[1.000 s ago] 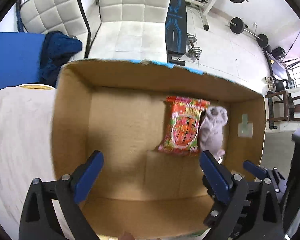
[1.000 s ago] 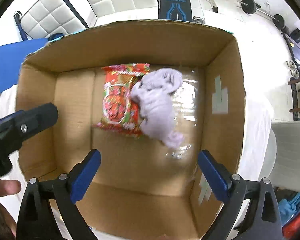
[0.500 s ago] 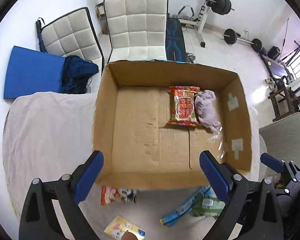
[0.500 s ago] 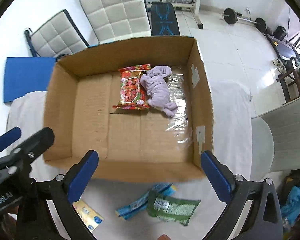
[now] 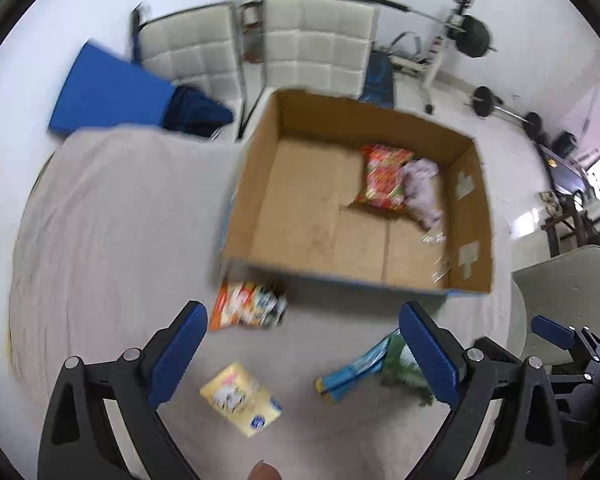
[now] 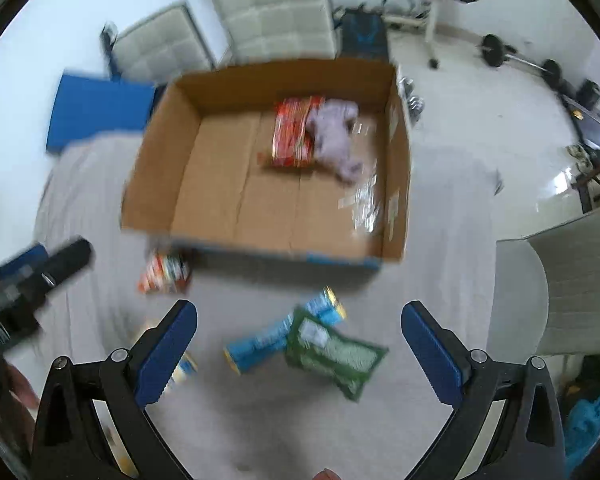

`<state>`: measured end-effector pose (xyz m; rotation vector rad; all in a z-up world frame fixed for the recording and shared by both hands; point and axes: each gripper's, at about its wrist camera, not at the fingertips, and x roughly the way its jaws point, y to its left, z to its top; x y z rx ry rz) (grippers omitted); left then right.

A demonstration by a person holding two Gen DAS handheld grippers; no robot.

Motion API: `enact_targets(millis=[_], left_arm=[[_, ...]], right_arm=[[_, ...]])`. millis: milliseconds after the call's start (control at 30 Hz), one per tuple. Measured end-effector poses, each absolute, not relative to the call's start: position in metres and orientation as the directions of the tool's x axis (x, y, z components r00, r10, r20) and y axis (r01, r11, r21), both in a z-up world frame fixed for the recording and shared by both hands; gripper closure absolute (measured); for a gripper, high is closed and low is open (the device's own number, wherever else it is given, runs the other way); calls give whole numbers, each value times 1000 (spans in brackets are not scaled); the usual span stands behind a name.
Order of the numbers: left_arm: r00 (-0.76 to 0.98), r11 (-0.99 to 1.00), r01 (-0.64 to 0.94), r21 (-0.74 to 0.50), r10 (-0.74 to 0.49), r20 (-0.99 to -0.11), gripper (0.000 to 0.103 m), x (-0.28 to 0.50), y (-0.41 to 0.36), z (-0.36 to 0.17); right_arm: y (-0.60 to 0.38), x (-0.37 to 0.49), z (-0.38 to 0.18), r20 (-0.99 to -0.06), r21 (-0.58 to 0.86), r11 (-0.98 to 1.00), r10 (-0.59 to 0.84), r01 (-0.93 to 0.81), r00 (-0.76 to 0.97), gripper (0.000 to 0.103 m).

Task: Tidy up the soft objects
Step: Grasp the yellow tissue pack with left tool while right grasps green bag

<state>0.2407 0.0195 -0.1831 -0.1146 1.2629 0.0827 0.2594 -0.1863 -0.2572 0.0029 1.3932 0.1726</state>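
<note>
An open cardboard box [image 5: 260, 168] [image 6: 156, 160] stands on the cloth-covered table. Inside lie a red snack packet [image 5: 384, 180] [image 6: 294, 136] and a lilac soft cloth in clear wrap [image 5: 422, 188] [image 6: 334, 136]. In front of the box lie an orange packet [image 5: 246, 306] [image 6: 164, 272], a yellow packet [image 5: 240, 398], a blue packet [image 5: 354, 370] [image 6: 276, 338] and a green packet [image 6: 336, 354] [image 5: 404, 364]. My left gripper [image 5: 306, 354] is open and empty above the yellow packet. My right gripper [image 6: 300, 354] is open and empty above the blue and green packets.
The table is covered with a pale cloth [image 5: 108, 216]. Two white padded chairs [image 5: 316, 48] and a blue mat [image 5: 104, 96] stand behind the table. Gym weights [image 5: 472, 36] lie on the floor beyond. A pale chair [image 6: 572, 280] stands at the right.
Both grippers have drawn back from over the box towards the near side of the table, still open. The loose packets in front of the box have come into view.
</note>
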Motion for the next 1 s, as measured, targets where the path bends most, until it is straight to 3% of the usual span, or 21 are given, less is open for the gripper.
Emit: enact_targets(millis=[267, 467, 533, 600, 633, 767, 867, 1000], left_arm=[[106, 971, -240, 19, 46, -993, 5, 190, 48, -259], [-55, 927, -375, 0, -22, -998, 5, 151, 75, -317], [-91, 906, -424, -7, -50, -995, 5, 141, 85, -331], [-125, 887, -463, -10, -77, -989, 5, 134, 94, -344], [-141, 880, -474, -9, -86, -986, 5, 133, 96, -350], [-210, 854, -520, -2, -130, -969, 5, 134, 109, -379], [-210, 832, -554, -36, -181, -961, 5, 140, 114, -394], [-202, 845, -532, -51, -185, -962, 5, 157, 111, -405]], right_arm=[[-179, 234, -363, -998, -18, 948, -37, -316, -52, 0], [-172, 227, -419, -985, -44, 927, -103, -373, -139, 1], [-171, 225, -429, -981, -49, 927, -115, -372, -156, 10], [-171, 224, -436, -977, -62, 932, -129, -356, -168, 38], [-171, 223, -438, -975, -66, 937, -133, -344, -177, 38], [-185, 223, -437, -970, -31, 982, -74, -186, -230, 42], [-198, 222, -436, -954, 77, 997, 65, -28, -294, 42], [-202, 219, -433, -919, 219, 975, 217, 30, -330, 37]])
